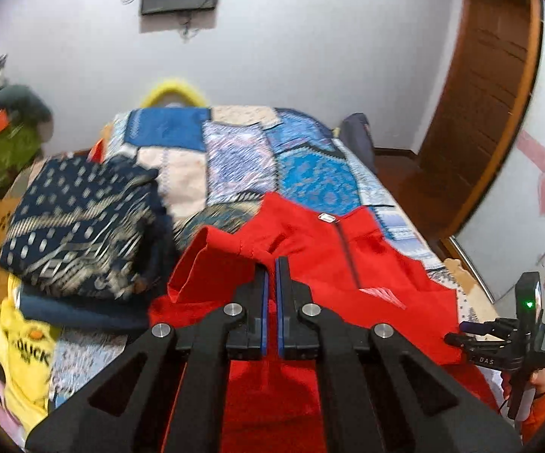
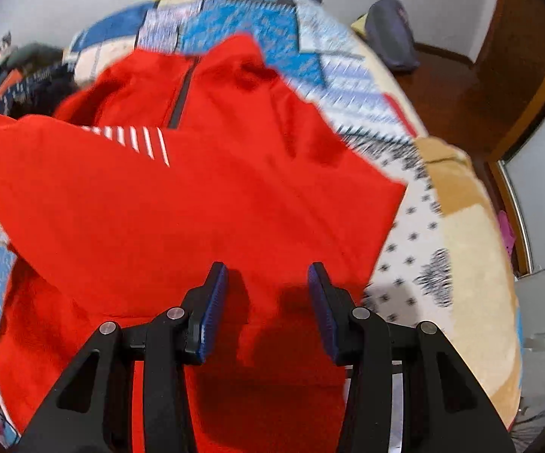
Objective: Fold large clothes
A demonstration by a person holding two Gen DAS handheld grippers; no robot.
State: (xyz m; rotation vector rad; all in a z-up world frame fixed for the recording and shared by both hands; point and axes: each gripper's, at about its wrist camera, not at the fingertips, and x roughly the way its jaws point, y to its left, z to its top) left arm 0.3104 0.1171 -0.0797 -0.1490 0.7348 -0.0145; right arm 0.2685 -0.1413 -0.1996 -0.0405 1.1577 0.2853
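A large red zip-neck top [image 1: 321, 264] with white stripes on the chest lies on the patchwork bed cover [image 1: 234, 158]. My left gripper [image 1: 272, 264] is shut, pinching a fold of the red cloth at its left side and holding it lifted. My right gripper [image 2: 268, 275] is open and empty, its blue pads [image 2: 213, 313] just above the red top [image 2: 181, 204] near its lower right part. The right gripper also shows in the left wrist view [image 1: 465, 334] at the right edge of the top.
A stack of folded clothes, topped by a navy patterned piece [image 1: 79, 226], sits to the left on the bed, with a yellow garment [image 1: 23, 355] below it. A beige patterned blanket [image 2: 457, 226] covers the bed's right edge. A wooden door [image 1: 487, 87] stands at the right.
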